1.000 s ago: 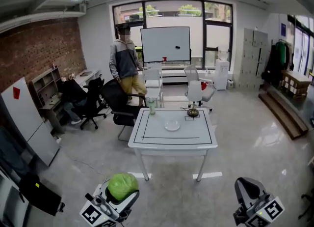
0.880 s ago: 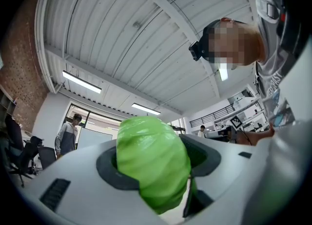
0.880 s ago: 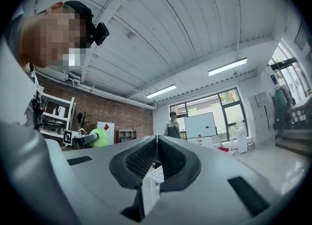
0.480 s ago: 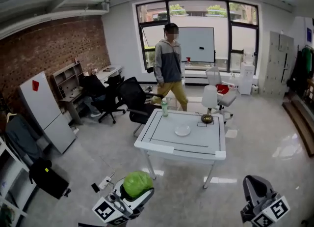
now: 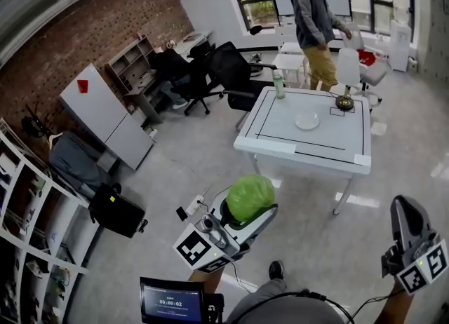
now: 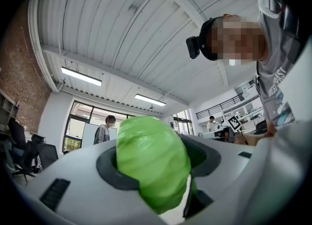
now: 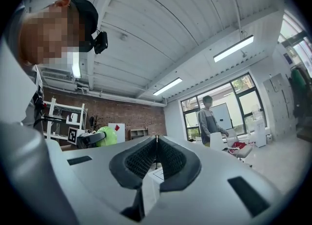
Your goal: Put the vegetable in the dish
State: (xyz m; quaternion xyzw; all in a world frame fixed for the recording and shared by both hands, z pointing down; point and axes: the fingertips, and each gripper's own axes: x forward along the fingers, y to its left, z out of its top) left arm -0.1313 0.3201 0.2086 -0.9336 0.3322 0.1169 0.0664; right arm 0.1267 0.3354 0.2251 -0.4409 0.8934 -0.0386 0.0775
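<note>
While the left claw (image 5: 245,212) gripped the green vegetable (image 5: 251,193) above the floor, well short of the counter (image 5: 280,149), the dish (image 5: 306,120) sat bare on that counter, near a bottle (image 5: 278,84); right claw (image 5: 405,212) was fully closed, nothing between its jaws

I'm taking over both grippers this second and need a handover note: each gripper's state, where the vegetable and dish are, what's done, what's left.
Left gripper: jaws shut on the green cabbage.
Right gripper: jaws shut, empty.
Dish: empty, on the white table ahead, far from both grippers.
Done: cabbage picked up.
Left: carry it to the table, set it in the dish, open the jaws.
</note>
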